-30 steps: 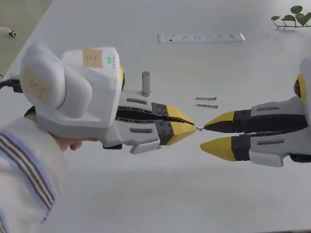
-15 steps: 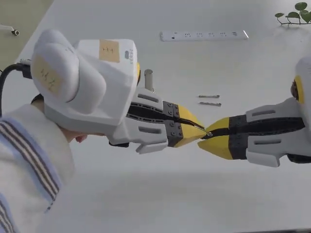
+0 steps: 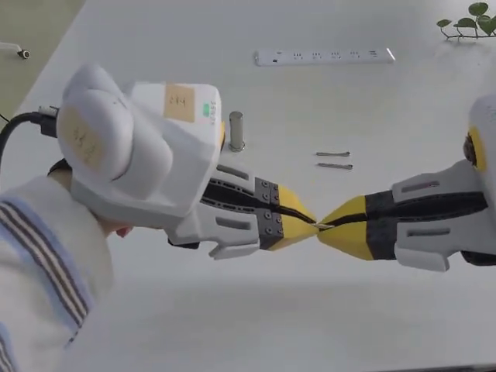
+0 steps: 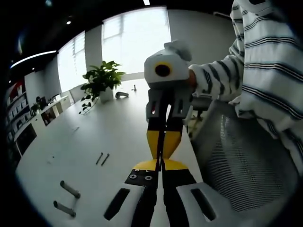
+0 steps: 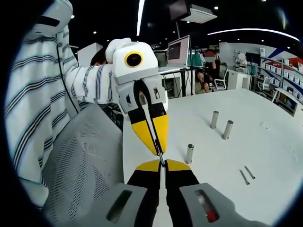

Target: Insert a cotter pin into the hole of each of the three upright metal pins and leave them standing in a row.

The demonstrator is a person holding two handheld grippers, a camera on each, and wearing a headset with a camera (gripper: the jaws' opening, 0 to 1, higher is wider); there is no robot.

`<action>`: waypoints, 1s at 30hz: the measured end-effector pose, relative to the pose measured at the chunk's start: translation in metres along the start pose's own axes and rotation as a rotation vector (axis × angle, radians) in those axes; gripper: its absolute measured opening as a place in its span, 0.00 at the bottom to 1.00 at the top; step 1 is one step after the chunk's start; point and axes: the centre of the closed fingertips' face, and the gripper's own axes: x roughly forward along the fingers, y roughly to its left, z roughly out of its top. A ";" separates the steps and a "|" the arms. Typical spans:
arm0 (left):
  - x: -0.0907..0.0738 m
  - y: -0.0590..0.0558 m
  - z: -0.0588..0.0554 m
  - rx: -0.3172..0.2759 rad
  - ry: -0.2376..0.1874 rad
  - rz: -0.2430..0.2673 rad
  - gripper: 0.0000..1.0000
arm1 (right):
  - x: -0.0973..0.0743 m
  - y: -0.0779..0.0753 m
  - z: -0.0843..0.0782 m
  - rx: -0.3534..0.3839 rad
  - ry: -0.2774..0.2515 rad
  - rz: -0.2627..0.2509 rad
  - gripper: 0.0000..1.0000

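Left gripper [image 3: 308, 223] and right gripper [image 3: 327, 230]: nose to nose above the table [image 3: 232, 325], both clamped, sharing one cotter pin [image 5: 159, 157] that bridges the two sets of yellow tips as a thin dark sliver. Cannot tell how much of its length sits inside either pair of jaws.

Looks like light, thin, smooth wire, fairly stiff. Likely to swivel or slip if pinched at a single point, and to bend at the legs if squeezed sideways or pushed off-axis. Best taken near the head end, leaving the straight legs free to lead into a hole.

Leaves two loose cotter pins [image 3: 333, 154] lying side by side on the table beyond the tips. Shows three metal pins [image 5: 215, 119] standing upright and apart, with holes too small to make out. Probably heavier, rigid and smooth-sided, easy to topple if nudged, so worth steadying low on the shaft.
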 end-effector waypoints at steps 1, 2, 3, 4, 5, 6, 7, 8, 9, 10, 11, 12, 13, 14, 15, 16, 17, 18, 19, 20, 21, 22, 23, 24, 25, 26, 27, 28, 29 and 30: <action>0.000 0.000 0.000 -0.002 0.002 0.001 0.00 | 0.000 0.000 0.000 0.000 0.000 0.001 0.00; 0.000 0.000 -0.001 -0.014 0.002 0.003 0.00 | 0.000 0.000 0.000 0.000 0.002 0.001 0.00; 0.000 0.000 -0.002 -0.023 0.003 0.000 0.00 | 0.000 0.000 -0.001 -0.001 0.005 0.004 0.00; 0.000 0.000 -0.003 -0.028 0.005 -0.002 0.00 | 0.000 0.001 -0.001 0.000 0.008 0.007 0.00; 0.000 0.000 -0.004 -0.027 0.007 -0.001 0.00 | 0.001 0.001 -0.001 0.001 0.010 0.007 0.00; 0.000 0.001 -0.006 -0.024 0.014 0.003 0.00 | 0.001 0.000 -0.001 0.000 0.011 0.006 0.00; 0.001 0.002 -0.008 -0.023 0.020 0.007 0.00 | 0.002 0.001 -0.002 -0.004 0.013 0.009 0.00; 0.001 0.002 -0.010 -0.023 0.023 0.010 0.00 | 0.002 0.001 -0.002 -0.007 0.015 0.010 0.00; 0.001 0.004 -0.011 -0.027 0.023 0.019 0.00 | 0.003 0.001 -0.001 -0.013 0.017 0.012 0.00; 0.000 0.006 -0.012 -0.031 0.024 0.030 0.00 | 0.003 0.001 -0.001 -0.016 0.018 0.012 0.00; -0.001 0.010 -0.013 -0.035 0.020 0.050 0.01 | 0.003 0.000 -0.001 -0.017 0.019 0.009 0.00; -0.002 0.011 -0.015 -0.022 0.025 0.057 0.01 | 0.003 -0.001 -0.001 -0.011 0.019 0.002 0.00; -0.003 0.014 -0.017 -0.026 0.034 0.069 0.03 | 0.003 -0.003 -0.001 -0.004 0.020 0.002 0.00; -0.004 0.015 -0.018 -0.025 0.037 0.078 0.06 | 0.003 -0.004 -0.002 0.002 0.023 0.001 0.00; -0.005 0.018 -0.020 -0.021 0.041 0.089 0.11 | 0.003 -0.005 -0.002 0.000 0.024 -0.002 0.00; -0.007 0.023 -0.022 -0.017 0.045 0.115 0.16 | 0.003 -0.007 -0.002 -0.004 0.026 -0.007 0.00; -0.008 0.026 -0.023 -0.019 0.048 0.129 0.19 | 0.003 -0.008 -0.003 -0.007 0.031 -0.009 0.00; -0.011 0.031 -0.026 -0.028 0.058 0.152 0.23 | 0.003 -0.010 -0.003 -0.009 0.033 -0.015 0.00; -0.012 0.034 -0.028 -0.028 0.068 0.167 0.25 | 0.004 -0.012 -0.003 -0.010 0.035 -0.017 0.00; -0.015 0.039 -0.031 -0.030 0.077 0.185 0.25 | 0.004 -0.013 -0.004 -0.011 0.038 -0.020 0.00; -0.015 0.040 -0.032 -0.032 0.079 0.189 0.26 | 0.005 -0.016 -0.005 -0.014 0.045 -0.024 0.00; -0.017 0.044 -0.035 -0.037 0.089 0.206 0.26 | 0.006 -0.017 -0.006 -0.015 0.052 -0.026 0.00; -0.018 0.047 -0.036 -0.035 0.094 0.218 0.27 | 0.007 -0.019 -0.007 -0.015 0.057 -0.029 0.00; -0.020 0.050 -0.040 -0.036 0.107 0.229 0.28 | 0.008 -0.021 -0.009 -0.013 0.066 -0.032 0.00; -0.020 0.051 -0.042 -0.038 0.113 0.230 0.29 | 0.009 -0.022 -0.010 -0.012 0.072 -0.032 0.00; -0.021 0.052 -0.043 -0.044 0.115 0.234 0.29 | 0.010 -0.023 -0.011 -0.013 0.078 -0.033 0.00; -0.021 0.054 -0.046 -0.054 0.118 0.238 0.29 | 0.011 -0.025 -0.012 -0.017 0.087 -0.035 0.00; -0.021 0.055 -0.047 -0.063 0.119 0.239 0.29 | 0.012 -0.026 -0.013 -0.020 0.094 -0.034 0.00; -0.021 0.056 -0.048 -0.068 0.120 0.241 0.29 | 0.013 -0.028 -0.014 -0.020 0.099 -0.036 0.00; -0.021 0.057 -0.050 -0.074 0.121 0.244 0.28 | 0.013 -0.029 -0.015 -0.022 0.104 -0.038 0.00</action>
